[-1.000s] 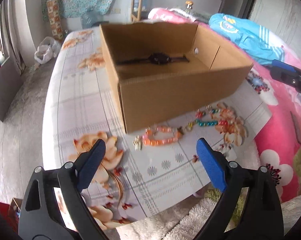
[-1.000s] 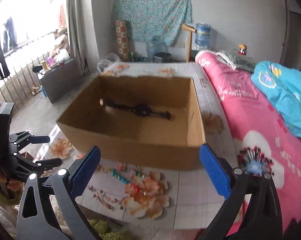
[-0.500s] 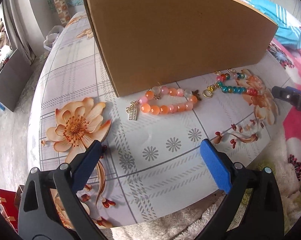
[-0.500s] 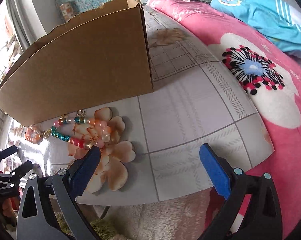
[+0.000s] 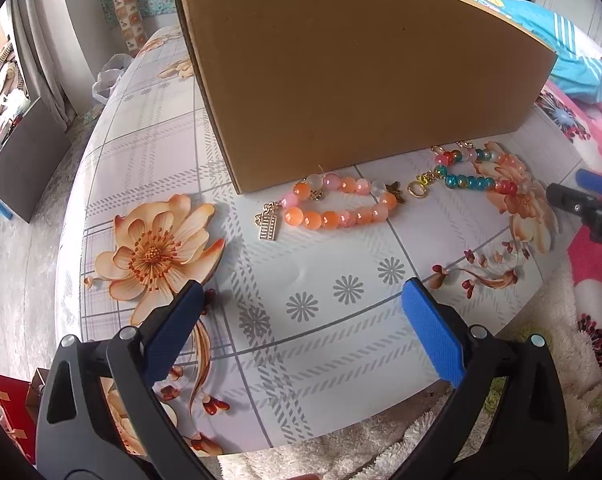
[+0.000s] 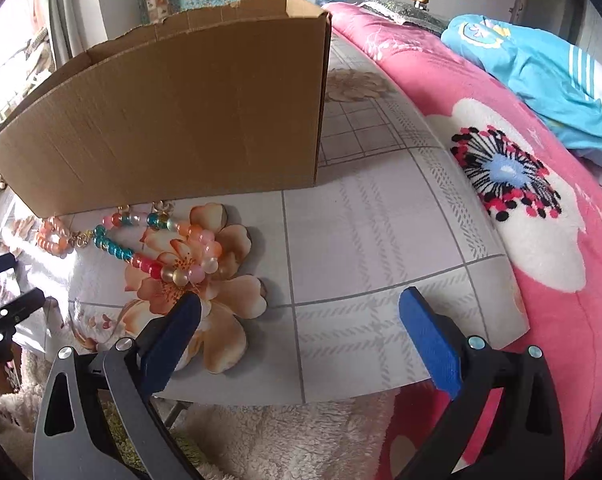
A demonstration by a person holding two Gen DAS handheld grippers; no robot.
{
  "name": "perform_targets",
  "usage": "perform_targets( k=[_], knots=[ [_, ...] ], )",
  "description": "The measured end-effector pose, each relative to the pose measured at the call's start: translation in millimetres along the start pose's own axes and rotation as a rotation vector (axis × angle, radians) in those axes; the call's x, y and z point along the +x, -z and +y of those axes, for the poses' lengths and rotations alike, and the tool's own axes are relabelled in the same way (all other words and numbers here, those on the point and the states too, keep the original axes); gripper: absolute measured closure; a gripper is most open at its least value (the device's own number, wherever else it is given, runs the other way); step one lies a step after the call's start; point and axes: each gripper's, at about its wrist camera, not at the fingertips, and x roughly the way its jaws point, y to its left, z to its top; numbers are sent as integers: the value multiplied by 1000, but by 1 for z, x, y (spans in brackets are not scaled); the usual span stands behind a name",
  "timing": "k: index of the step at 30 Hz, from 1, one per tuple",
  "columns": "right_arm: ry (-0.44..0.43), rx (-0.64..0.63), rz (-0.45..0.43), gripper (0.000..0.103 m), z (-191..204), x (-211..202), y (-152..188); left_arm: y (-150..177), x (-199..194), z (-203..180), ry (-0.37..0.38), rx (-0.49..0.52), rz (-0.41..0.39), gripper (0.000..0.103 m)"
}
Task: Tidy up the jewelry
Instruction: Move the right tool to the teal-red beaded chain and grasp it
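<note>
Bracelets (image 5: 341, 206) beyond empty, wide-open claws (image 5: 301, 300)

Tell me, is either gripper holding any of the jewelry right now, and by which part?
Nothing is held. The left gripper and right gripper both stand open; the orange bracelet and multicolor bracelet lie untouched on the table.

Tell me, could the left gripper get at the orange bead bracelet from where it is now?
Probably yes. The left gripper is open and empty, and only bare tablecloth lies between it and the orange bead bracelet. The cardboard box stands behind the bracelet, not in the way.
</note>
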Motion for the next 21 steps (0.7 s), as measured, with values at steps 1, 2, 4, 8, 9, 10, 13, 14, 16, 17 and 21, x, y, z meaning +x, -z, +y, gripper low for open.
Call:
perform_targets(
  k=[1,2,4,8,9,10,13,14,16,17,21],
  knots=[
    [-24,17,-11,6,0,-5,-3,-1,0,0,-1,-1,0,7],
    [-67,39,-28,6,0,-10,-5,0,1,0,0,-1,-1,7],
    [-157,83,-57,6,-1,-16,-9,1,-1,1,0,0,-4,7],
    [-207,99,-27,31,7,-8,-17,1,-2,2,0,-1,-9,7],
    [-212,102,-14,35,9,-4,-19,1,-2,2,0,-1,-10,7],
    [-223,106,-2,42,11,-2,-20,3,-1,1,0,-1,-11,7],
    [-223,90,21,57,18,6,-25,3,-1,1,0,0,-12,7],
    [-215,76,25,59,22,7,-26,2,-1,1,0,-1,-12,7],
    [-198,46,36,65,28,10,-27,2,-1,0,-1,-2,-12,7],
    [-182,32,44,69,32,11,-26,2,-1,1,-1,-1,-13,7],
    [-150,1,67,83,43,16,-22,1,-2,0,0,0,-17,7]
  ],
)
